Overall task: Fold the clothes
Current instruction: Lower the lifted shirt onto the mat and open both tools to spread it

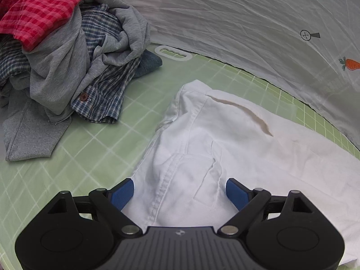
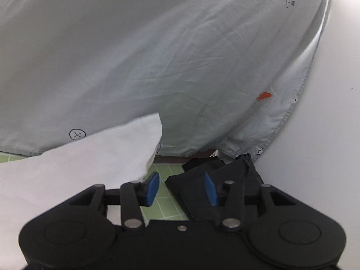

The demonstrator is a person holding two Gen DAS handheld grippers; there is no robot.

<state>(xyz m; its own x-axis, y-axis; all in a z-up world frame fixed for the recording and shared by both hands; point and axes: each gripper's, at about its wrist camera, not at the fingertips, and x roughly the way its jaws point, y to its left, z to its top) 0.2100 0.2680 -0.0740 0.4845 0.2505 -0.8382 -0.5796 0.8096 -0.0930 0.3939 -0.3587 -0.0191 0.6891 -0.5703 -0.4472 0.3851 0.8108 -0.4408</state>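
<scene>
- The step in hand looks like the folding of the white trousers (image 1: 236, 139), which lie spread on the green grid mat (image 1: 74, 157) on the table; the fold seems not yet finished.
- The left gripper (image 1: 180, 193) hovers over the trousers near the seam, its jaws wide apart and clamped on nothing.
- The right gripper (image 2: 182, 189) has its jaws apart too, with nothing between them; a white trouser edge (image 2: 90, 157) is just beside its left finger, and a dark folded garment (image 2: 216, 171) lies behind.
- Next, I judge, each gripper must close on a trouser edge and carry it over evenly.
- The trousers are clean white cotton with a slanted pocket slit (image 1: 243, 112), a little wrinkled.
- A pile of unfolded clothes (image 1: 67, 56) waits near.
</scene>
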